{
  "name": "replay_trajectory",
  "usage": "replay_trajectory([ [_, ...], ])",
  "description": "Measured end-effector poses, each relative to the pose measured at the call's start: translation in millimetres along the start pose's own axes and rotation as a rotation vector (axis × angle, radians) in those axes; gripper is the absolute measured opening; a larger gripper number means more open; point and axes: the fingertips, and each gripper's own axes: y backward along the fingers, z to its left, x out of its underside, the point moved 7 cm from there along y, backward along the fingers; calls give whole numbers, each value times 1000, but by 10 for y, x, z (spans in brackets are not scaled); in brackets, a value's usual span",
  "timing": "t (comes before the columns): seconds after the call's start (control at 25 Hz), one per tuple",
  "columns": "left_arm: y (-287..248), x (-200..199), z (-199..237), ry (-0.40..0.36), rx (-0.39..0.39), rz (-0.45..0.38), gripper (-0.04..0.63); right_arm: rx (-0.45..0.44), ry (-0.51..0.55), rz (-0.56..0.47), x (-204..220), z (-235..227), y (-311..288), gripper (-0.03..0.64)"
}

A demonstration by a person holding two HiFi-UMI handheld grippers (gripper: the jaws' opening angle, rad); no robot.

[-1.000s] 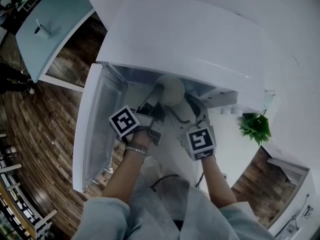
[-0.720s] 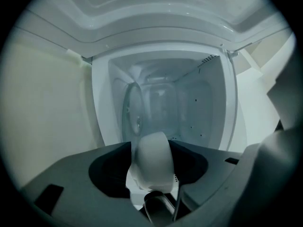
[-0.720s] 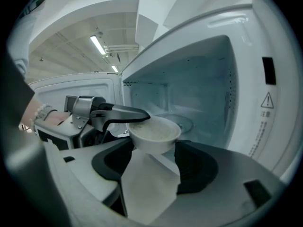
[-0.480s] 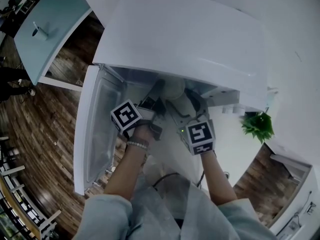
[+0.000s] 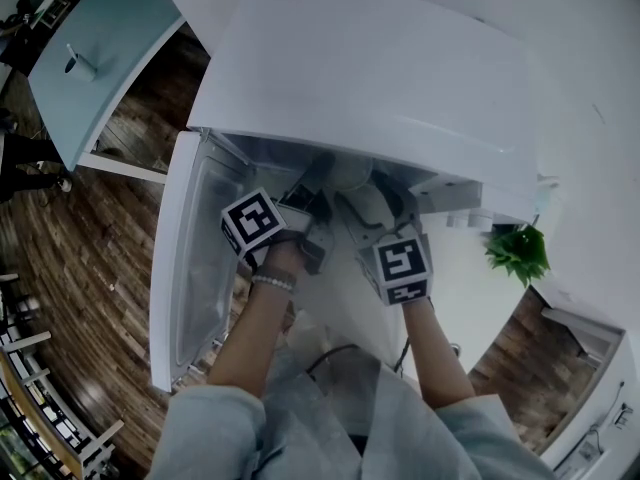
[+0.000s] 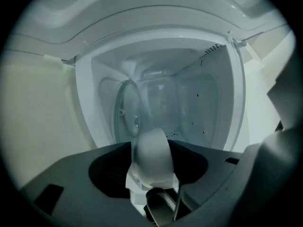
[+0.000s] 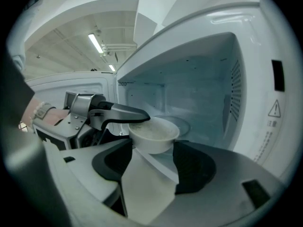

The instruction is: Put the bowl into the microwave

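Observation:
A white bowl (image 5: 350,174) hangs at the mouth of the open white microwave (image 5: 380,68), half hidden under its top in the head view. My left gripper (image 5: 325,190) is shut on the bowl's rim. In the right gripper view one of its dark fingers (image 7: 124,112) lies over the bowl (image 7: 154,136), above the cavity's front sill. The left gripper view shows the bowl (image 6: 151,155) edge-on between the jaws, with the glass turntable (image 6: 127,113) behind it. My right gripper (image 7: 151,157) stands open just short of the bowl, right of the left gripper (image 5: 388,208).
The microwave door (image 5: 195,248) swings out to the left beside my left arm. A small green plant (image 5: 517,253) stands on the white counter to the right. A pale blue table (image 5: 95,48) with a cup is at the far left, over wooden floor.
The bowl has slid a little deeper under the microwave's top with the left gripper still on its rim. The right gripper has kept close beside it.

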Motion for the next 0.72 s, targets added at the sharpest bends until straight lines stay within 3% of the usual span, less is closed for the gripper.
replay_trajectory([
  [0.24,12,-45,-28,-4,-7,15,252,11,-63,2,13,-21,-44,276],
  [0.48,90,-67,14,12,-9,-10,253,30,-40,-4,-76,-41,-124,247],
  [0.64,137,-85,36,-2,4,-3,253,54,-41,15,-66,-86,-191,173],
  [0.72,142,-85,44,0,4,-3,253,58,-46,19,-60,-124,-213,170],
])
